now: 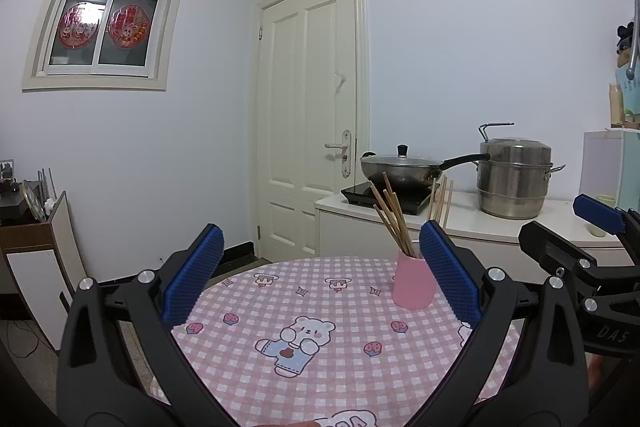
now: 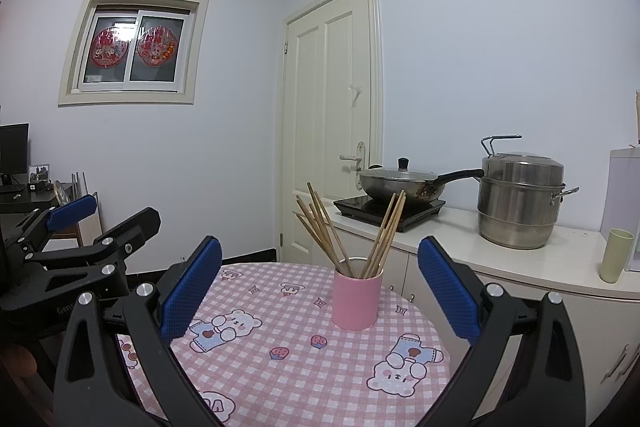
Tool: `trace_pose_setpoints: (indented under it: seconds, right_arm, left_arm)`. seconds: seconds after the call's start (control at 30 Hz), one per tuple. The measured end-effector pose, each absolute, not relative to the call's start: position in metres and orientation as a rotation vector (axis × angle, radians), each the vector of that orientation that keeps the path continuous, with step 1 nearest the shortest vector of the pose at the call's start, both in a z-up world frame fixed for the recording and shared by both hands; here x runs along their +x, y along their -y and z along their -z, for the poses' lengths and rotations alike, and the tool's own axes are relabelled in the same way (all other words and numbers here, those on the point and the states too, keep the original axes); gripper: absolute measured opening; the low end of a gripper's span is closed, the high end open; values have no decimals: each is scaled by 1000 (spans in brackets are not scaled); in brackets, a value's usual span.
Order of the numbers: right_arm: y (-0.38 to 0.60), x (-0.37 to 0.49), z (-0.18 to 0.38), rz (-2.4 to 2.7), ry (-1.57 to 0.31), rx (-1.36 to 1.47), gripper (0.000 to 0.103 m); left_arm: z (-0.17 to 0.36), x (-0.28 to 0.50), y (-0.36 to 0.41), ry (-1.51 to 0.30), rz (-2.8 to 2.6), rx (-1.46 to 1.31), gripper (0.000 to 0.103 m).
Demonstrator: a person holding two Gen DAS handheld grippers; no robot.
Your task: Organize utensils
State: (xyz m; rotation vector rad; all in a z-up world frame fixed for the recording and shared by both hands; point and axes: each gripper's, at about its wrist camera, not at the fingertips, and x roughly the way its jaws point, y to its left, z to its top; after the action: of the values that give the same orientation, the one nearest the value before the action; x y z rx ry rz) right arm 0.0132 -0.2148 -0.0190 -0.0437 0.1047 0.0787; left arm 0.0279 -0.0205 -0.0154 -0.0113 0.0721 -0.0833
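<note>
— Two grippers, both spread wide and both holding nothing. The left gripper [image 1: 320, 267] and the right gripper [image 2: 320, 279] hover over the near half of the table [image 2: 280, 367], on the near side of the pink cup [image 2: 356, 301].

— And the utensils?

— All in the pink cup, as far as I can see: a bundle of wooden chopsticks [image 2: 348, 231] standing in it, fanned out to both sides. The cup sits upright on the checked cloth, towards the table's far edge. No loose chopstick shows on the cloth around the cup (the strip nearest the camera is hidden by the gripper bodies).

— So what could go wrong?

— The cup is tall and top-heavy with those splayed sticks. In the left wrist view the left gripper's right-hand pad [image 1: 448, 273] overlaps the cup's side; whether they touch I cannot tell. A sideways swing there would likely tip the cup or push it towards the far edge.

— Anything beyond the cup?

— Behind it, a counter [image 2: 500, 259] with a lidded wok [image 2: 404, 183] on a hob and a steel steamer pot [image 2: 520, 203]. Well clear, I judge, so the cup is the only real hazard.
</note>
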Motion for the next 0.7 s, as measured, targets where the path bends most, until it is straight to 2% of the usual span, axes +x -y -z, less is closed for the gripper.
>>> trace_pose_setpoints:
  seconds: [0.7]
  right_arm:
    - [214, 14, 23, -72, -117, -36, 95]
  left_arm:
    - [16, 26, 23, -72, 80, 10, 96]
